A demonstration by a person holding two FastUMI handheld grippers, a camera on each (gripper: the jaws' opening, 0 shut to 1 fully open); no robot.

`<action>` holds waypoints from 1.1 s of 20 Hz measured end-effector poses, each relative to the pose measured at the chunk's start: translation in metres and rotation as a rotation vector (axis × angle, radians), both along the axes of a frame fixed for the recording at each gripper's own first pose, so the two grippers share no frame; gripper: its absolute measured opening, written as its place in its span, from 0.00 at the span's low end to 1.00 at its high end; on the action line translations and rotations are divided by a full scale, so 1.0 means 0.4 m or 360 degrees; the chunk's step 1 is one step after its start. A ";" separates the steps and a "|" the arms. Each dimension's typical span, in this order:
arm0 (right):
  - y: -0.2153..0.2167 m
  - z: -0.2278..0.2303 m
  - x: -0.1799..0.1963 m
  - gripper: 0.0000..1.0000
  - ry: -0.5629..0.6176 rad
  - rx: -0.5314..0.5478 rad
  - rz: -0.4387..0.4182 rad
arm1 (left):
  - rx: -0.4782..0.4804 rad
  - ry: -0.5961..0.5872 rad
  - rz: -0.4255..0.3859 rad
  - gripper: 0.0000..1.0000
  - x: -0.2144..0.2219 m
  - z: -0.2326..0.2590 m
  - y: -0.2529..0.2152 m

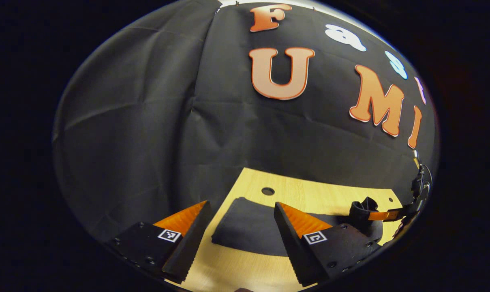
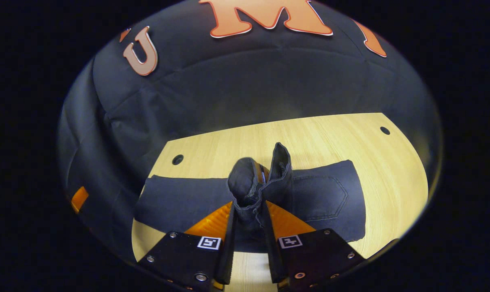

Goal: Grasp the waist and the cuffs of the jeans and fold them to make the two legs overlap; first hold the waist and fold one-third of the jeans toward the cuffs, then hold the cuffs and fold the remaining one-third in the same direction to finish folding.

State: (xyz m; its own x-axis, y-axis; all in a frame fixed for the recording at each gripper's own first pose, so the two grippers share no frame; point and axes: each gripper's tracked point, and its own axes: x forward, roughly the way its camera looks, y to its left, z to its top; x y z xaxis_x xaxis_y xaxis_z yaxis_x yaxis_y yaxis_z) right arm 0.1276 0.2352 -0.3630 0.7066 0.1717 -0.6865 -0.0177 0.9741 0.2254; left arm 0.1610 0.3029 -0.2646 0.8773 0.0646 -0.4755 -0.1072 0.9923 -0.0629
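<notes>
On the pale wood-grain tabletop [image 2: 317, 134], dark charcoal denim jeans [image 2: 326, 198] laid flat in a long band across the board, seat side up, a stitched back pocket showing toward the right end. Right gripper [image 2: 249, 227] low at the near edge of the tabletop, fingers drawn close together and clamped on a bunched fold of the jeans; fold pinched between both fingers and raised above the flat cloth, standing in two upright lobes with a hem seam visible along the nearer one. Rest of the garment flat on the tabletop to either side of the raised fold. Round hole [image 2: 177, 159] in the tabletop beyond the left end of the jeans, and a smaller hole [image 2: 385, 130] near the far right corner of the tabletop.

In the left gripper view, left gripper [image 1: 240, 231] above the near left part of the tabletop [image 1: 309, 190], fingers set wide apart with nothing between them. Squared end of the jeans [image 1: 249, 227] flat on the tabletop, visible through the gap between the fingers; contact between fingers and cloth not evident. Round hole [image 1: 268, 191] in the tabletop just beyond that end. At the right edge of the tabletop, the right gripper [image 1: 386, 215] seen from the side, holding a lifted bunch of the jeans.
</notes>
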 end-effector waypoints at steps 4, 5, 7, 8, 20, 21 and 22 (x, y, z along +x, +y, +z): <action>-0.057 0.061 -0.004 0.39 -0.0085 -0.0016 -0.0015 | -0.0051 0.0150 -0.0003 0.94 0.000 -0.062 -0.024; -0.077 0.076 -0.003 0.30 -0.0108 -0.0019 -0.0021 | -0.0058 0.0189 0.0000 0.94 0.003 -0.077 -0.031; -0.123 0.106 -0.007 0.50 -0.0160 -0.0041 -0.0033 | -0.0067 0.0274 0.0005 0.94 -0.002 -0.105 -0.043; -0.151 0.119 -0.012 0.59 -0.0185 -0.0060 -0.0042 | -0.0074 0.0313 0.0007 0.95 -0.002 -0.119 -0.049; -0.366 0.209 -0.134 0.88 -0.0339 -0.0123 -0.0175 | -0.0628 0.1005 0.0459 0.98 -0.039 -0.297 -0.034; -0.384 0.216 -0.143 0.88 -0.0345 -0.0120 -0.0205 | -0.0642 0.1049 0.0493 0.98 -0.044 -0.308 -0.032; -0.401 0.224 -0.152 0.89 -0.0352 -0.0113 -0.0235 | -0.0634 0.1089 0.0515 0.98 -0.047 -0.313 -0.027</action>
State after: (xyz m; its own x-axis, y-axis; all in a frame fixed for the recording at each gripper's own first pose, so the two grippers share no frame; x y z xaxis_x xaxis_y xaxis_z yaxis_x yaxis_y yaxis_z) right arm 0.0667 0.0749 -0.2732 0.8546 0.0125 -0.5191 0.0847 0.9830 0.1632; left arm 0.1423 0.2921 -0.3898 0.3561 -0.0221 -0.9342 -0.5230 0.8238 -0.2188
